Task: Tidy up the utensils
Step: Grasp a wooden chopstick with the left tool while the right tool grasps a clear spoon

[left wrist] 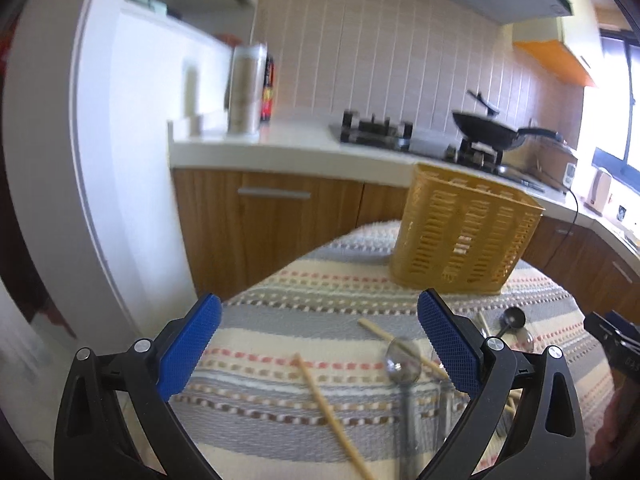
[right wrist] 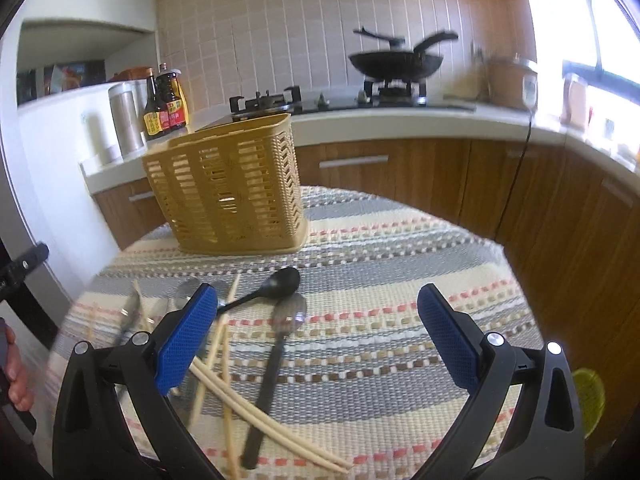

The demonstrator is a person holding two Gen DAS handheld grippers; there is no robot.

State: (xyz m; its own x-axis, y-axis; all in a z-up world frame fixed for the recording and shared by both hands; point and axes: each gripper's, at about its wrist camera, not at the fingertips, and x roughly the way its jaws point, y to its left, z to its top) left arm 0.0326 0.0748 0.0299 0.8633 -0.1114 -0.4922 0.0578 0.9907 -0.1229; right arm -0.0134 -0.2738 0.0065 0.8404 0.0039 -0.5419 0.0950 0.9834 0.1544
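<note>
**Both grippers spread, nothing picked up: the first grab is in hand**

Left to right across the table. My left gripper [left wrist: 318, 344] hovers over the striped woven cloth [left wrist: 280, 320] with its blue pads wide apart and nothing between them. Below and ahead of it lie a pale wooden chopstick [left wrist: 328, 412] running diagonally, a silver metal spoon [left wrist: 403, 364] with its bowl facing up, and a second chopstick [left wrist: 400, 346] crossing just at that bowl. Further right, partly behind my right-hand pad, sits a small dark ladle-shaped spoon [left wrist: 514, 318].

The yellow slatted plastic utensil basket [right wrist: 228, 184] stands upright at the far side of the cloth, apart from the loose pile. Through the slats I make out nothing inside, though blur leaves that unsure.

My right gripper [right wrist: 318, 340] is likewise wide and empty. In front of it: a black plastic spoon [right wrist: 276, 284] angled toward the basket, a silver spoon with a dark handle [right wrist: 280, 336] lying lengthwise, and a crossed bundle of pale chopsticks [right wrist: 240, 392] beside and partly under my left pad. More cutlery at the far left edge is too smeared to name.

Judgement: sorting is barely begun, with everything I can see loose on the cloth. The next move calls for lowering one gripper onto a single piece; the dark-handled spoon lies clear of the tangle. Chopsticks overlap, so closing there risks dragging several at once.
</note>
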